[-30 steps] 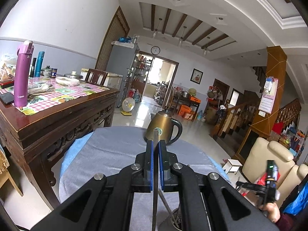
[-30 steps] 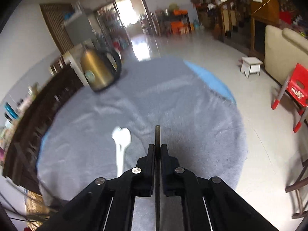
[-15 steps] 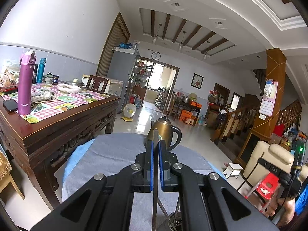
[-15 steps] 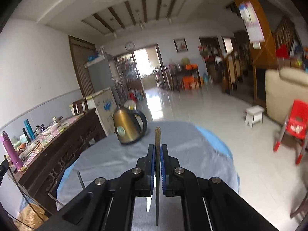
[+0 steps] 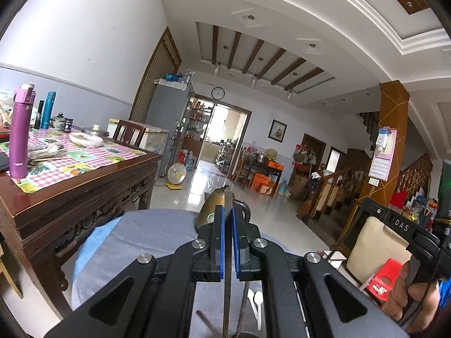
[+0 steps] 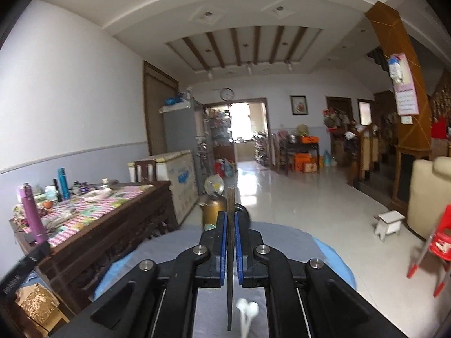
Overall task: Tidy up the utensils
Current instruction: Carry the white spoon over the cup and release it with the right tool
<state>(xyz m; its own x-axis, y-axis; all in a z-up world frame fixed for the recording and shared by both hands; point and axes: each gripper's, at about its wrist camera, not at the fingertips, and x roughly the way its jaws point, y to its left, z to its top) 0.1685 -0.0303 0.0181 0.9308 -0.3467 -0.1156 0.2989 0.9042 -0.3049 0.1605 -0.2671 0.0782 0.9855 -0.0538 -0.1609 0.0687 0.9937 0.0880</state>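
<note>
matt grey cloth (image 5: 157, 233), glossy floor (image 6: 318, 205)

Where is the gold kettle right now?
In both wrist views the gold kettle stands on the grey cloth, just behind each tool's tips, with the wooden table to its left.

A grey cloth (image 5: 157, 233) covers the round table, with a light blue layer (image 5: 90, 242) showing at its edge. A bronze-gold kettle (image 6: 212, 211) with a black handle stands on it. White plastic spoons (image 6: 246, 309) lie on the grey. Both black grippers, left (image 5: 228, 219) and right (image 6: 231, 222), have bright blue pads; each pinches a dark brown chopstick (image 6: 230, 253). The dark reddish-brown wooden sideboard (image 5: 79, 197) carries a pink-and-white checked cloth (image 5: 93, 157) with green and yellow picture squares. On it stand a purple bottle (image 5: 19, 132) and a teal bottle (image 5: 46, 109). A red plastic chair (image 6: 439, 242) stands on glossy pale floor tiles.
</note>
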